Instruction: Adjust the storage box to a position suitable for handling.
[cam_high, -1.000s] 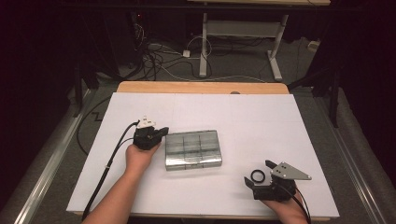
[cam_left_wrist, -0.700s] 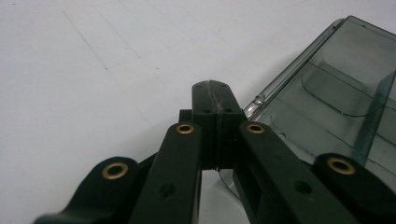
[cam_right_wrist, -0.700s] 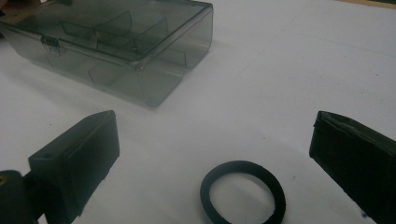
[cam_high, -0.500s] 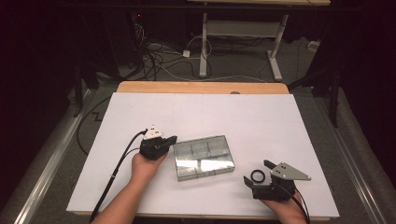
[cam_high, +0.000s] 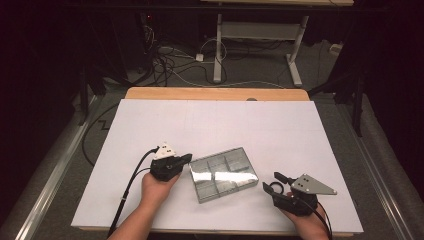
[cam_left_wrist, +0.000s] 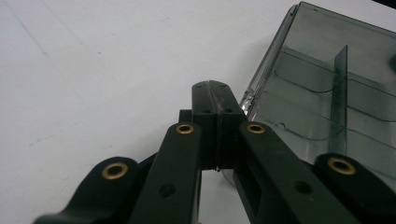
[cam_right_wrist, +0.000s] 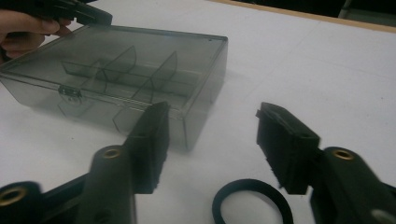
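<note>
A smoky clear plastic organiser box (cam_high: 223, 173) with inner dividers and its lid down lies askew on the white table (cam_high: 215, 125). My left gripper (cam_high: 188, 159) is shut with nothing in it, its tip against the box's left corner (cam_left_wrist: 254, 95). In the left gripper view the joined jaws end at the left gripper's tip (cam_left_wrist: 215, 91). My right gripper (cam_high: 272, 182) stands open to the right of the box. A black ring (cam_right_wrist: 252, 205) lies on the table between its fingers (cam_right_wrist: 149, 140). The right gripper view also shows the box (cam_right_wrist: 116, 70) and the left gripper (cam_right_wrist: 88, 14).
The white sheet covers a wooden tabletop whose far edge (cam_high: 215, 93) shows. Beyond it are cables on the floor (cam_high: 170, 65) and a white table frame (cam_high: 257, 35). Bare sheet stretches across the far half of the table.
The box has slid toward the near right and turned askew with the left gripper's shut tip against it. The left hand moved the same way. The right gripper has stayed in place.
</note>
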